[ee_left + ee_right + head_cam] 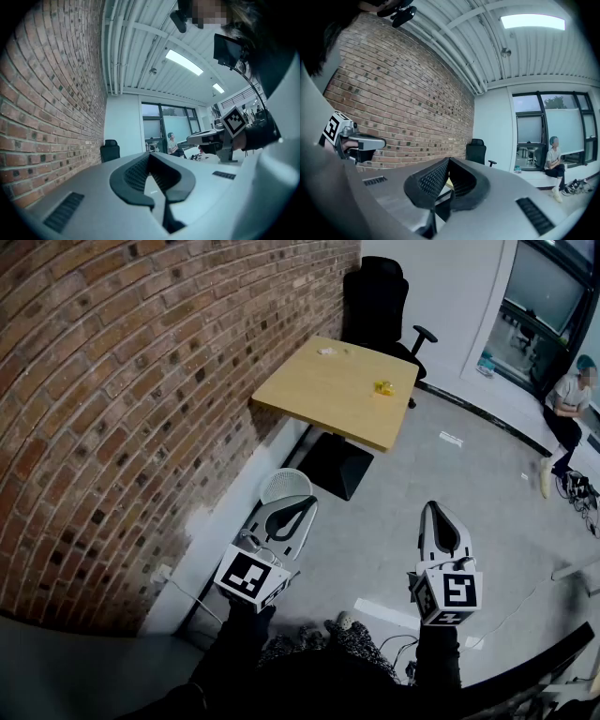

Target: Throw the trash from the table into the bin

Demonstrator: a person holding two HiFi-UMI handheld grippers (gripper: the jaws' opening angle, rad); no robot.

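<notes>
The left gripper [306, 505] and right gripper [435, 512] were held low, each with its jaws pressed together on nothing. The bin [286, 486] stood just past the left one, by the wall [112, 427]. Farther off, yellow trash [382, 387] lay on the table [319, 395]. The pick-up had likely not begun. Next they must reach the table and open. Only the head view showed bin and trash. The left gripper view showed a ceiling lamp [183, 62].
</notes>
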